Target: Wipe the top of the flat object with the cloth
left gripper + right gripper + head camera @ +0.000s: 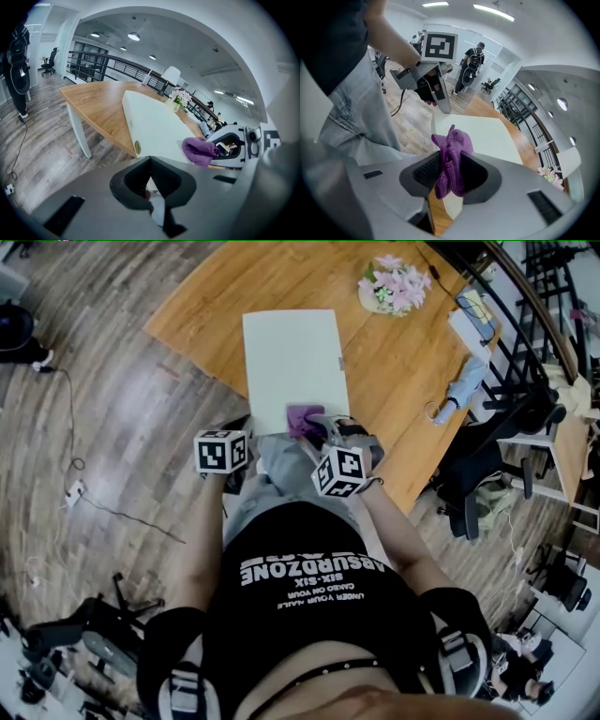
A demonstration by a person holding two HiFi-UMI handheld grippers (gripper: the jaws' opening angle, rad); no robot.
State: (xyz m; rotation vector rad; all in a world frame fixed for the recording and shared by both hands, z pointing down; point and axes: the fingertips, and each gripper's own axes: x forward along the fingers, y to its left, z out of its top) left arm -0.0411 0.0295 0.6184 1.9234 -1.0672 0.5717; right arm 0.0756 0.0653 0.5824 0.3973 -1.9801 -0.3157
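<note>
A white flat board [295, 357] lies on the wooden table [403, 371], its near end at the table's edge. My right gripper [317, 425] is shut on a purple cloth [302, 418], which rests on the board's near end. In the right gripper view the cloth [451, 159] is pinched between the dark pads, bunched upright over the board [487, 133]. My left gripper [234, 442] hovers left of the board's near corner, off the table, with its jaws together and nothing in them. From the left gripper view, the cloth [200, 150] and board [154, 122] lie ahead to the right.
A bunch of pink flowers [394, 282] sits at the table's far side. Books [473, 320] and a bottle [466, 381] lie along its right edge. A dark office chair [478, 474] stands to the right. A cable [70, 427] runs over the wooden floor at left.
</note>
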